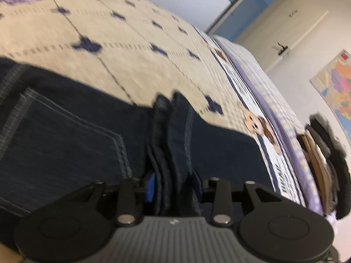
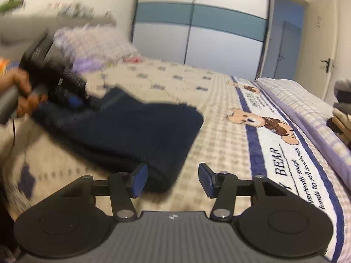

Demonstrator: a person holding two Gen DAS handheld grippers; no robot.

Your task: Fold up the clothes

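Bunching between left gripper [image 1: 173, 182] jaws, folded jeans [image 2: 131, 131] pinched, right gripper [image 2: 172, 178] jaws spread, empty

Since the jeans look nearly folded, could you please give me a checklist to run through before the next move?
1. Right gripper free of cloth: ok, jaws apart, nothing between them.
2. Left gripper clear of the jeans: not ok, a bunched fold sits between its fingers.
3. Whether the left pads press on that fold: cannot tell, denim hides them.
4. Jeans lie wholly on the bedspread: ok.
5. Fold is flat and neat: not ok, the end by the left gripper is raised and rumpled.
6. Bedspread beside the jeans free for smoothing: ok.
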